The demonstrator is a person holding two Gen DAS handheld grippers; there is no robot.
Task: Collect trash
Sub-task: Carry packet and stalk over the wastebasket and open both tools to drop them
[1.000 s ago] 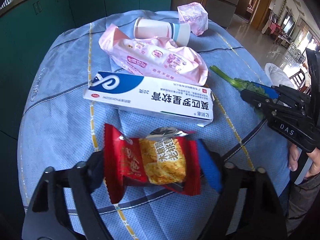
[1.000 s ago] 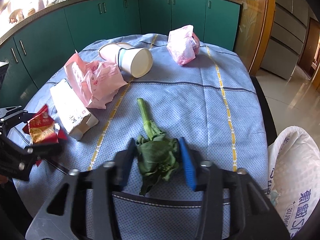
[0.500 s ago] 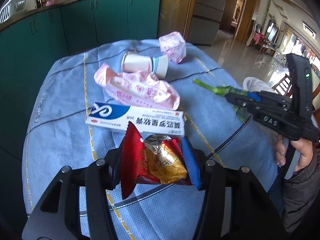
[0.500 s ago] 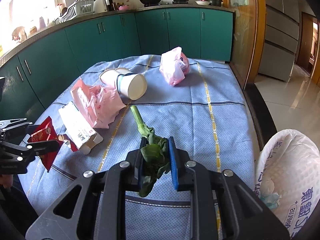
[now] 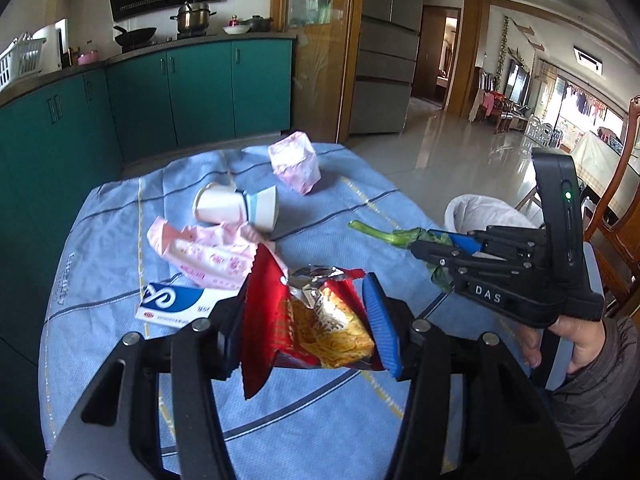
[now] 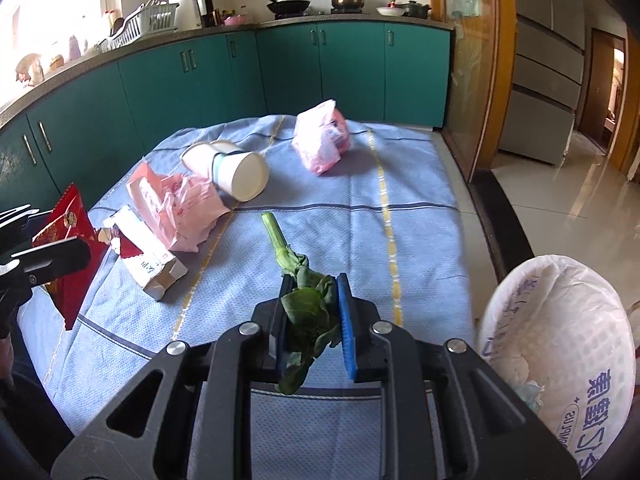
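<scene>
Left gripper (image 5: 306,322) clenched on red snack wrapper (image 5: 308,320), right gripper (image 6: 312,314) grasping leafy green stalk (image 6: 298,280), both raised above blue tablecloth (image 6: 420,240), white sack (image 6: 560,344) near right.

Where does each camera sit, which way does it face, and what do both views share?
Left wrist: on left gripper, facing across the blue-clothed table; fingers clamp a red snack wrapper.
Right wrist: on right gripper, facing the teal cabinets; fingers clamp a green vegetable stalk.
Shared: white paper cup, both grippers.
</scene>
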